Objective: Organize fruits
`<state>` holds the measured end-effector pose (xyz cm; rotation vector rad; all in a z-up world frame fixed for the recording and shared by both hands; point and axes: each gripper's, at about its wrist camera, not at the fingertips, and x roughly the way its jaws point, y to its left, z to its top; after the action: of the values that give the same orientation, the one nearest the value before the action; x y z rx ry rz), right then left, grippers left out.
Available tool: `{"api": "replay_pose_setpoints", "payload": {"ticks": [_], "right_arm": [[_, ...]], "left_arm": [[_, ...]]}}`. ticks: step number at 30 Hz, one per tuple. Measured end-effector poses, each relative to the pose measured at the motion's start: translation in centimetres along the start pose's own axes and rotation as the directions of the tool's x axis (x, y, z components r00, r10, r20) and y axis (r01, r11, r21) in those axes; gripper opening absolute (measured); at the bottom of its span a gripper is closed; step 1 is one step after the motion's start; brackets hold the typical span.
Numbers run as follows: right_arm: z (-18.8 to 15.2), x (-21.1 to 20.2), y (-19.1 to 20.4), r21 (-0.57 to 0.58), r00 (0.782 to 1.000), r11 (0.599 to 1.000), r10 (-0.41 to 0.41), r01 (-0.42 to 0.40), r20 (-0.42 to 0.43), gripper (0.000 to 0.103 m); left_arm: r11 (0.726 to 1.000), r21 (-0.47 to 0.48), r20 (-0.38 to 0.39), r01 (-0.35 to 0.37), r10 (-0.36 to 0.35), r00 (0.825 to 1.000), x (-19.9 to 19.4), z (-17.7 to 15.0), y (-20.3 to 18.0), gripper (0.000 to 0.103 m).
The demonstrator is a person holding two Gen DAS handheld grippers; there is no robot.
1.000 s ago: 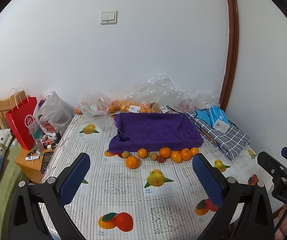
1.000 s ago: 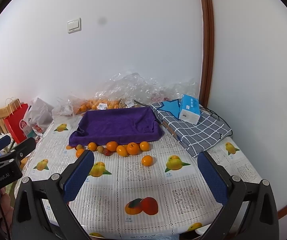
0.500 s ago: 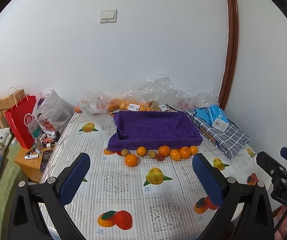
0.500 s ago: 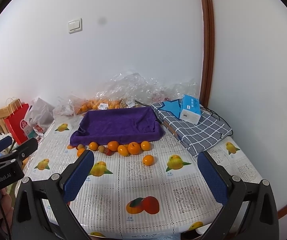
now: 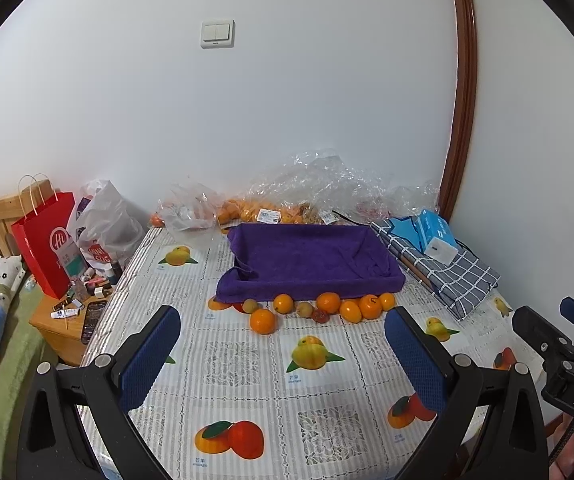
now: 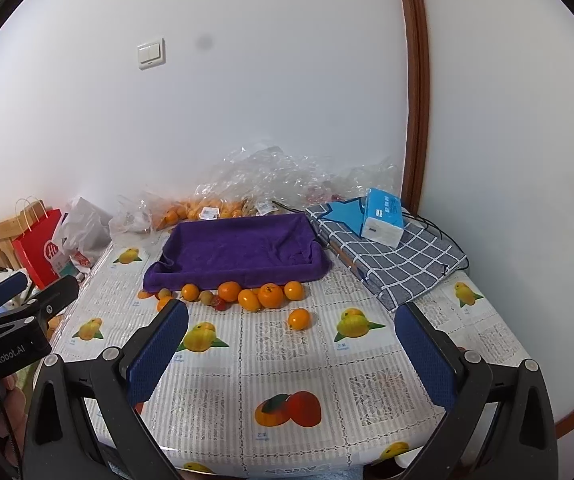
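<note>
A purple cloth-lined tray sits mid-table with nothing inside. Along its near edge lies a row of several oranges, small brownish fruits and one small red fruit. One orange lies nearer in the left wrist view; another lone orange lies apart in the right wrist view. My left gripper hangs open above the near table, nothing between its blue pads. My right gripper is open too, empty, well short of the fruit.
Clear plastic bags with more oranges pile against the back wall. A folded checked cloth with a blue tissue box lies right of the tray. A red paper bag and cluttered bedside stand are left of the table.
Both views have drifted slightly back and up from the table; the fruit and tray sit a little smaller. Both grippers stay open and nothing on the table has moved.
</note>
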<state>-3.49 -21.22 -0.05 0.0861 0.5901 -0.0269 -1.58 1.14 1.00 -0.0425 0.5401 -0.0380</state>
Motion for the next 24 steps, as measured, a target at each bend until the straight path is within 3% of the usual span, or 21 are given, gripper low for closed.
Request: {"api": "replay_pose_setpoints", "payload": {"ticks": [24], "right_arm": [[-0.18,0.13,0.43,-0.007,1.000,1.000,0.001,-0.001,0.002,0.102]], "left_arm": [[1.000,0.008,-0.005,-0.005,0.005,1.000,0.08,0.22,0.11,0.103]]}}
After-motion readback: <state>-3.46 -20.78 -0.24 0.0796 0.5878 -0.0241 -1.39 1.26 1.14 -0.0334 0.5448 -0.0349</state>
